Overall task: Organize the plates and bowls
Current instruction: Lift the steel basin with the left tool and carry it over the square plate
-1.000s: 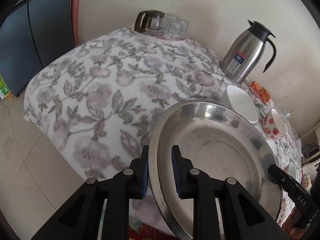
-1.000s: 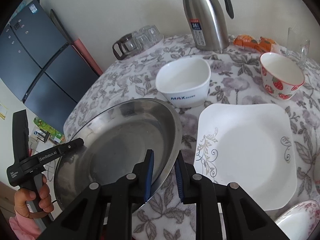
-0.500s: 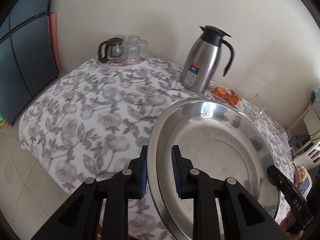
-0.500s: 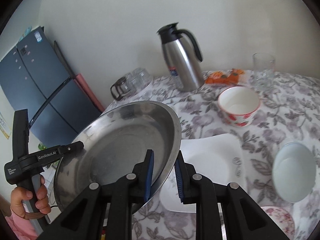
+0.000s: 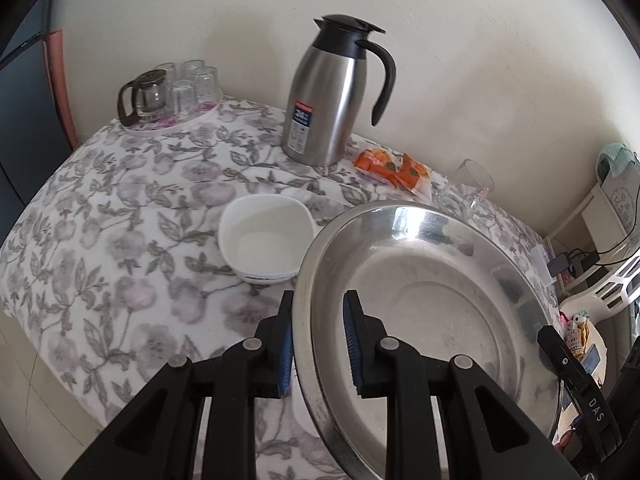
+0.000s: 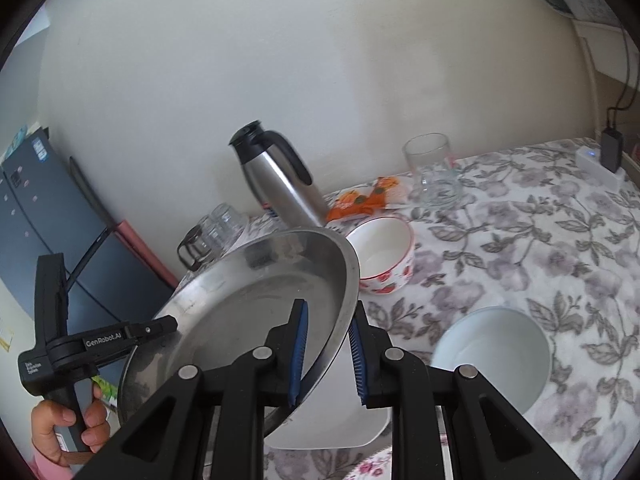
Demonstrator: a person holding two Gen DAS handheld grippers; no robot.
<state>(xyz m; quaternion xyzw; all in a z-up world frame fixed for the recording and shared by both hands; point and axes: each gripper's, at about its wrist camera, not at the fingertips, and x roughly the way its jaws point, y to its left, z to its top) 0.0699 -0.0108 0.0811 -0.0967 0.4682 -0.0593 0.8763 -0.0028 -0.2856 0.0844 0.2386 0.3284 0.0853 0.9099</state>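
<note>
Left wrist view: our left gripper (image 5: 318,344) clamps the steel plate (image 5: 432,300) at its left rim.
Right wrist view: our right gripper (image 6: 328,354) clamps the right rim.
Plate position: tilted, above the table (image 6: 560,240).

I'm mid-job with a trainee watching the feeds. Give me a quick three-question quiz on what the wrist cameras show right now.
1. True or false: both the left gripper and the right gripper are clamped on the rim of the steel basin.
2. Which lies directly below the basin in the right wrist view? A) white square plate B) strawberry bowl C) empty glass
3. Fill in: beside the thermos jug lie orange ____ packets.

Key: 1 true; 2 A; 3 snack.
</note>
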